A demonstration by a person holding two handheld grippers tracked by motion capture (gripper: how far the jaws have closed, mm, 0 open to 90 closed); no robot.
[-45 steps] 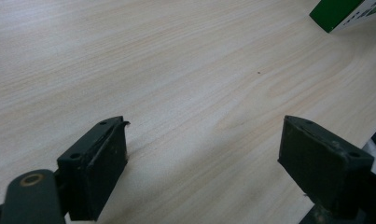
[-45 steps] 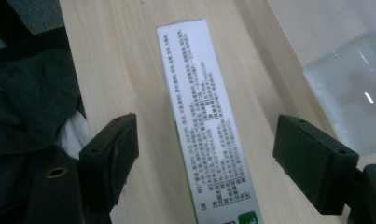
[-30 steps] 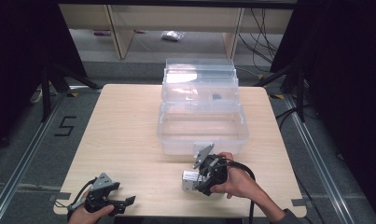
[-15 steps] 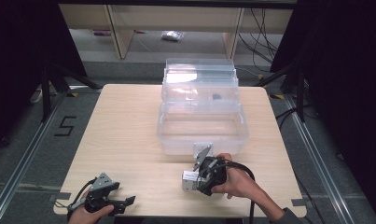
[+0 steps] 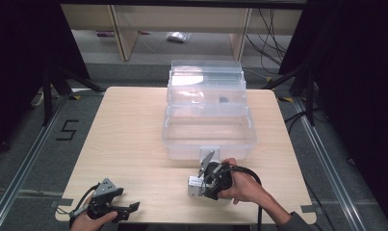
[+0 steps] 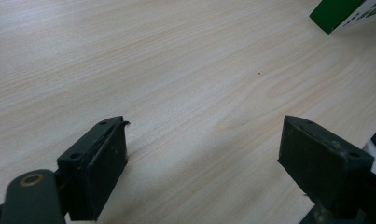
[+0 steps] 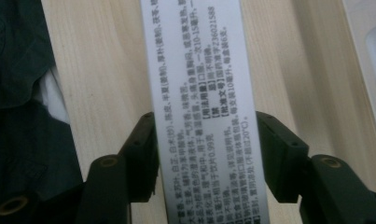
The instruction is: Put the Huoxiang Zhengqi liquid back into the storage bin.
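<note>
Right gripper view is showing the right claw (image 7: 206,154) straddling a small white box (image 7: 199,93) printed with black text, its jaws having just been closing and now sitting flush against the box's two long sides, so it appears to be gripping the box. Seen from the high view, that box (image 5: 195,186) is lying on the desk (image 5: 134,125) just in front of the clear plastic bin (image 5: 208,132), on the person's side of it. The step in hand looks like the pick-up itself; the next move is probably calling for a clean lift and a short carry over the bin's near wall, keeping the box level so it is not slipping between the pads.

The left claw (image 5: 118,210) is resting well to the left of the bin and nearer the person, jaws standing wide apart with nothing between them (only bare wood grain is showing there in the left gripper view, plus a corner of green packaging (image 6: 346,14) at the top right).

The desk is pale wood-grain, standing on grey floor with dark curtains hanging on either side and a pale shelf unit (image 5: 182,19) sitting behind the bin.
</note>
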